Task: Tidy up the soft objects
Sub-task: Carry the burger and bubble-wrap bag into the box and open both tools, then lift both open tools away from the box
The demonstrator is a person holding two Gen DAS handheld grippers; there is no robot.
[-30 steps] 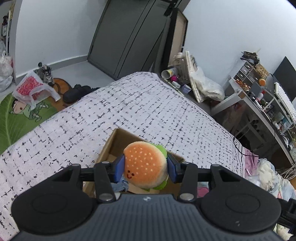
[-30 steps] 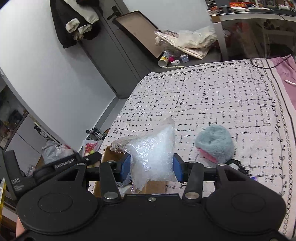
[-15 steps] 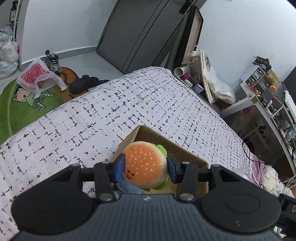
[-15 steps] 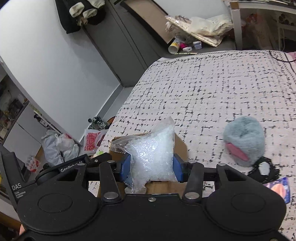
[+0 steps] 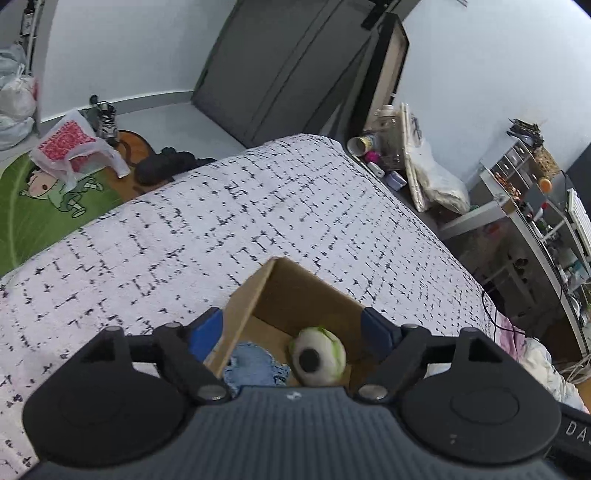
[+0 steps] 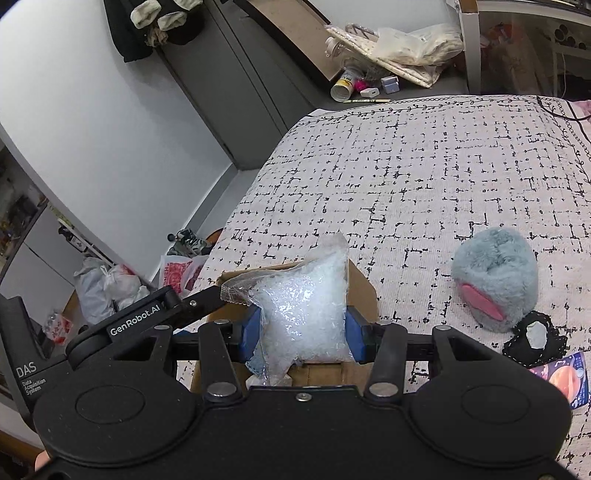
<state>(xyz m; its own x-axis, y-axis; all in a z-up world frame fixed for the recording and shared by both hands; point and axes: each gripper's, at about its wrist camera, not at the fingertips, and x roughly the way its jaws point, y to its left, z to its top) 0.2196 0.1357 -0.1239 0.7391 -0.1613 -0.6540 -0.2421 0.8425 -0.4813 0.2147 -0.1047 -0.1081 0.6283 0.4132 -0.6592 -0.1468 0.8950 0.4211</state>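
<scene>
On the bed (image 5: 258, 206), the cardboard box (image 5: 295, 295) holds the plush toy (image 5: 319, 354) beneath the left gripper (image 5: 291, 328), whose empty jaws are opening; the right gripper (image 6: 301, 328) clamps the plastic bag (image 6: 303, 314), best lowered well inside before release.

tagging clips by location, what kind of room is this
Most likely a lived-in bedroom: a bed with a black-and-white patterned cover, a cluttered desk alongside it, and dark clothes hanging by the door.
</scene>
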